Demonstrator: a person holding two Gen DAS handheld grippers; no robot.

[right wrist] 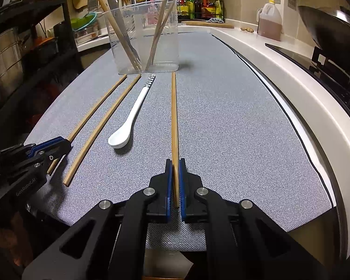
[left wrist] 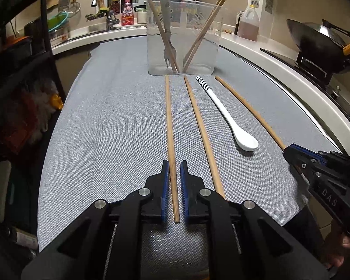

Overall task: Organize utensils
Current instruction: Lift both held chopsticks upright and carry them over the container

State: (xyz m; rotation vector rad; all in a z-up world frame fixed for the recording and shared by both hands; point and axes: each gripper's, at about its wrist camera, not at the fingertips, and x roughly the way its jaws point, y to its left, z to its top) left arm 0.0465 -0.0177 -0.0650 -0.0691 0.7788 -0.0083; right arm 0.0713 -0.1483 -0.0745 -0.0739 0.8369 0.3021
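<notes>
A clear plastic container [left wrist: 180, 46] [right wrist: 144, 44] stands at the far end of the grey mat and holds a fork [left wrist: 166, 35] and several chopsticks. Three chopsticks and a white spoon [left wrist: 224, 114] [right wrist: 130, 119] lie on the mat. My left gripper [left wrist: 174, 166] straddles the leftmost chopstick [left wrist: 169, 128] [right wrist: 93, 112]; its jaws stand narrowly apart with small gaps to the stick. My right gripper [right wrist: 175, 163] [left wrist: 289, 150] is shut on the rightmost chopstick [right wrist: 174, 121] [left wrist: 249, 109]. A middle chopstick [left wrist: 201, 130] [right wrist: 105, 126] lies free.
The grey mat [left wrist: 116, 128] covers a counter with a white rim [right wrist: 303, 98]. A wok [left wrist: 319, 39] sits on a stove at right, an oil jug [left wrist: 248, 24] behind. A sink and faucet [left wrist: 105, 7] are at back left, a black rack [left wrist: 42, 35] at left.
</notes>
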